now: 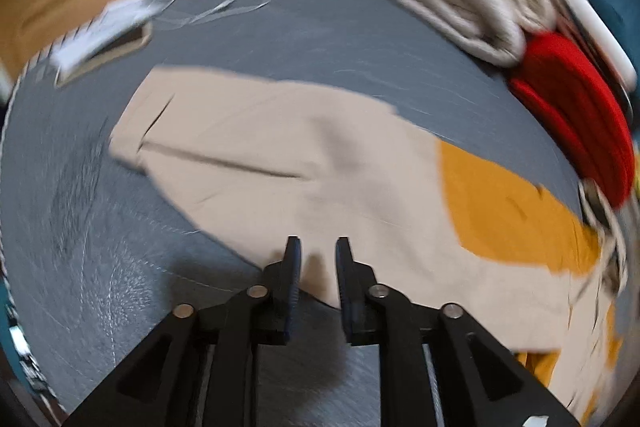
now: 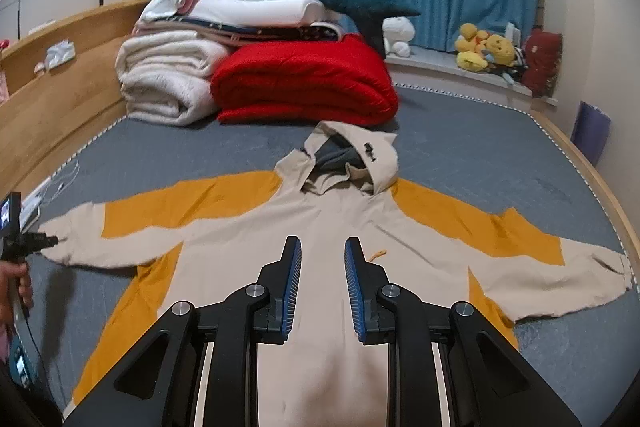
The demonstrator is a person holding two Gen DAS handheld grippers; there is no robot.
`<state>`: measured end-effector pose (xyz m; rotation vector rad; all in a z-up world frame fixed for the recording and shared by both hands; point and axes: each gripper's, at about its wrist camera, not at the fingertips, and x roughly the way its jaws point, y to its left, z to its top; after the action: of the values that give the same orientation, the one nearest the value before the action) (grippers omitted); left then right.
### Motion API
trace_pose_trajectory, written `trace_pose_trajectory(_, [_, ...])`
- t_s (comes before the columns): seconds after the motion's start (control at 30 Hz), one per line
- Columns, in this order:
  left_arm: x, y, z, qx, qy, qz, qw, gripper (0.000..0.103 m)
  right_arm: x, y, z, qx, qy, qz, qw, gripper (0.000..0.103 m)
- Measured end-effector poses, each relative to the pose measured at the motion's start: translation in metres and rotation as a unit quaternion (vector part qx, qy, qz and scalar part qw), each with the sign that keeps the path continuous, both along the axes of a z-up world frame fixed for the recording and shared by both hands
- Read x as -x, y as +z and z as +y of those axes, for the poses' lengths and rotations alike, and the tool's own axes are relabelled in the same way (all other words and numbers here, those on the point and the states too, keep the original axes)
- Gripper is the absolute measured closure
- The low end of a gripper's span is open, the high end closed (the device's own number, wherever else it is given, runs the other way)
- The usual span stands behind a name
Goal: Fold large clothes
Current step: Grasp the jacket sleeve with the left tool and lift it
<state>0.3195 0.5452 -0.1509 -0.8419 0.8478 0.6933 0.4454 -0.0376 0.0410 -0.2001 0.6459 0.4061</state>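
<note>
A beige and mustard-yellow hoodie (image 2: 320, 227) lies flat on the grey bed, sleeves spread wide, hood toward the far end. My right gripper (image 2: 322, 247) is open and empty, hovering over the middle of its body. My left gripper (image 1: 318, 247) is open and empty just above the beige left sleeve (image 1: 260, 151), near its lower edge; that view is motion-blurred. In the right wrist view the left gripper (image 2: 48, 239) shows at the cuff of the left sleeve, held by a hand.
Folded white blankets (image 2: 168, 79) and a red quilt (image 2: 304, 79) are stacked at the bed's far end, with more bedding on top. A wooden bed frame (image 2: 60, 95) runs along the left. Plush toys (image 2: 484, 51) sit on the window ledge. Papers (image 1: 100, 35) lie near the bed edge.
</note>
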Motion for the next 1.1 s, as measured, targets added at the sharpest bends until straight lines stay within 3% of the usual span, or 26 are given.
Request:
trace_pose_trajectory(0.03, [0.002,-0.004,0.013,0.009,0.015,-0.004,0.9998,0.081,-0.002,-0.003,0.003,0.009,0.002,0.003,1.000,0.075])
trace_pose_trajectory(0.13, [-0.003,-0.012,0.052,0.032,0.052,-0.014,0.9980,0.077,-0.006,-0.009,0.004,0.011,-0.002,0.005,1.000,0.050])
trace_pose_trajectory(0.17, [-0.006,-0.014,0.068,0.041,0.065,-0.019,0.9969,0.074,-0.009,-0.012,0.004,0.011,-0.005,0.010,1.000,0.049])
trace_pose_trajectory(0.37, [-0.044,-0.027,0.165,0.081,0.126,-0.029,0.9882,0.070,-0.026,-0.028,0.008,0.004,-0.014,0.051,0.999,0.049])
trace_pose_trajectory(0.53, [-0.086,-0.027,0.233,0.106,0.164,-0.071,0.9782,0.073,-0.027,-0.036,0.013,0.017,-0.012,0.056,0.998,0.049])
trace_pose_trajectory(0.57, [-0.100,-0.024,0.249,0.107,0.164,-0.078,0.9776,0.076,-0.026,-0.038,0.013,0.020,-0.012,0.058,0.998,0.049])
trace_pose_trajectory(0.6, [-0.121,-0.022,0.271,0.109,0.161,-0.087,0.9771,0.088,-0.027,-0.039,0.014,0.021,-0.012,0.061,0.998,0.050])
trace_pose_trajectory(0.63, [-0.126,-0.019,0.279,0.111,0.156,-0.090,0.9774,0.094,-0.027,-0.039,0.014,0.020,-0.012,0.064,0.998,0.052])
trace_pose_trajectory(0.7, [-0.165,-0.009,0.304,0.098,0.158,-0.079,0.9795,0.101,-0.029,-0.041,0.013,0.018,-0.012,0.070,0.997,0.074])
trace_pose_trajectory(0.73, [-0.168,0.005,0.292,0.078,0.158,-0.069,0.9820,0.102,-0.030,-0.042,0.012,0.017,-0.013,0.075,0.997,0.088])
trace_pose_trajectory(0.77, [-0.187,0.019,0.303,0.056,0.153,-0.062,0.9847,0.103,-0.031,-0.042,0.009,0.012,-0.015,0.078,0.997,0.092])
trace_pose_trajectory(0.87, [-0.252,0.091,0.307,-0.052,0.100,-0.063,0.9916,0.103,-0.031,-0.040,0.004,0.007,-0.020,0.075,0.997,0.095])
trace_pose_trajectory(0.9, [-0.286,0.124,0.312,-0.091,0.076,-0.071,0.9905,0.103,-0.031,-0.039,0.002,0.009,-0.021,0.073,0.997,0.095])
trace_pose_trajectory(0.97, [-0.315,0.172,0.294,-0.134,0.039,-0.096,0.9856,0.103,-0.029,-0.037,-0.004,0.014,-0.022,0.072,0.997,0.095])
trace_pose_trajectory(1.03, [-0.342,0.217,0.269,-0.157,0.002,-0.116,0.9807,0.103,-0.029,-0.034,-0.011,0.016,-0.025,0.080,0.996,0.093])
trace_pose_trajectory(1.1, [-0.395,0.261,0.251,-0.158,-0.046,-0.142,0.9762,0.103,-0.029,-0.029,-0.019,0.012,-0.026,0.084,0.996,0.092])
